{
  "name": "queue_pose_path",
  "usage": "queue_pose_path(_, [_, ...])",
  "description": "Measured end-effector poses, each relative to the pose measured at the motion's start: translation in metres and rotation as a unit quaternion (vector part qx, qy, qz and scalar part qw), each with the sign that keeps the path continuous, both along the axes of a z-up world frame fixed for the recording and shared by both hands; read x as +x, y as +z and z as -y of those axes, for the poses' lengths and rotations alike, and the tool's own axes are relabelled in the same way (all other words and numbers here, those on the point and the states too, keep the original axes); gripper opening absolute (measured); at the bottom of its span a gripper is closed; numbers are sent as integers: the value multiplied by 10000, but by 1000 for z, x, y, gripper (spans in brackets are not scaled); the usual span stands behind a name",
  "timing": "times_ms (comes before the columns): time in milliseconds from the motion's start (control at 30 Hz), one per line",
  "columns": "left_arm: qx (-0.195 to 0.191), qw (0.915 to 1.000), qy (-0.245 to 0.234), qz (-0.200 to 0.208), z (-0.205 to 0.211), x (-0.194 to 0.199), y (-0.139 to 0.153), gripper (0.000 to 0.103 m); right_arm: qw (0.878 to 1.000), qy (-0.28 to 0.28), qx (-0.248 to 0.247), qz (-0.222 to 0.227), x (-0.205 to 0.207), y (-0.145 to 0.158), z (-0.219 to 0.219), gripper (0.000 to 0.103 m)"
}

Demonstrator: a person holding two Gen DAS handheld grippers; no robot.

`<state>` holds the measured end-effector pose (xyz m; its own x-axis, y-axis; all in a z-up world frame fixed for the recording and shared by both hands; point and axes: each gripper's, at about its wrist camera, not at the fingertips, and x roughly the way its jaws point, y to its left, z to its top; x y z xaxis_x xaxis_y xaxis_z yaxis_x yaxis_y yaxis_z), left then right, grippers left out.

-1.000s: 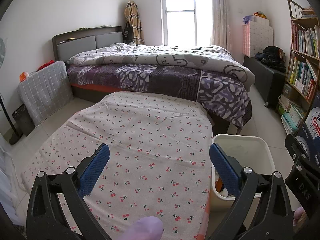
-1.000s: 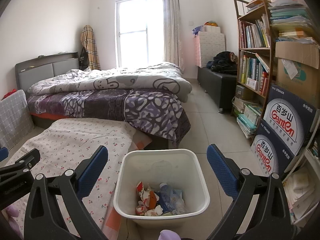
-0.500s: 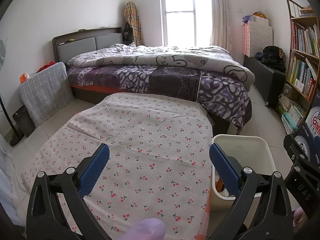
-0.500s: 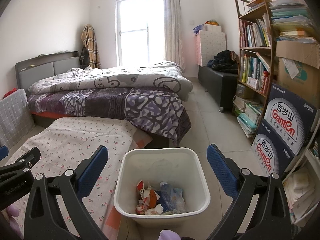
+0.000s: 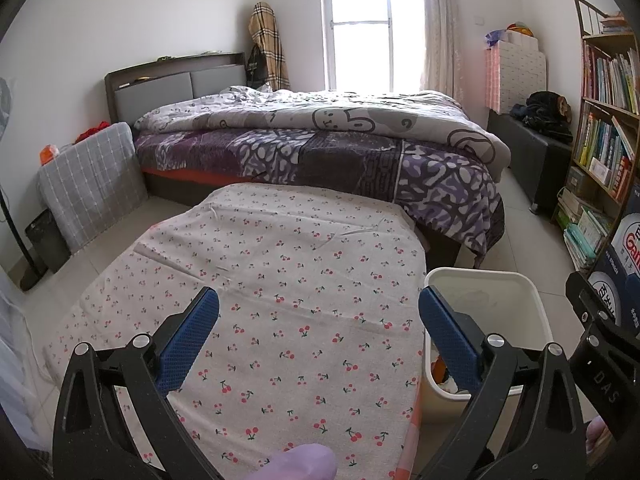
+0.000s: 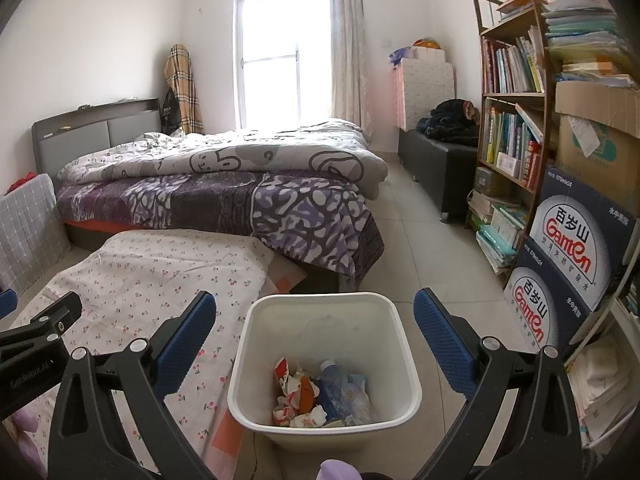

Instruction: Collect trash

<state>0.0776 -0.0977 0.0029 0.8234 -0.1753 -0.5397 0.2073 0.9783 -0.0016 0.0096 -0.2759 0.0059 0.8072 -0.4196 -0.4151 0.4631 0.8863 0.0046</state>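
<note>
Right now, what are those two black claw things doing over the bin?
A person holds a gripper in each hand, collecting trash. The right gripper hangs over the white bin, jaws open and empty. Wrappers and a bottle lie in the bin. The left gripper is over the cherry-print cloth beside the bin, also open and empty. No trash shows on the cloth.
</note>
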Motion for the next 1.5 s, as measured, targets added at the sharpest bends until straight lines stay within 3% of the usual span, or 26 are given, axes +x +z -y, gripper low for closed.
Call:
queue_pose_path(867, [-31, 9998, -175, 34, -5, 0, -4, 96, 10000, 37, 0, -40, 0, -5, 1, 96])
queue_pose_path(1500, [-31, 9998, -115, -176, -4, 2, -8, 96, 10000, 42, 9, -57, 1, -5, 2, 96])
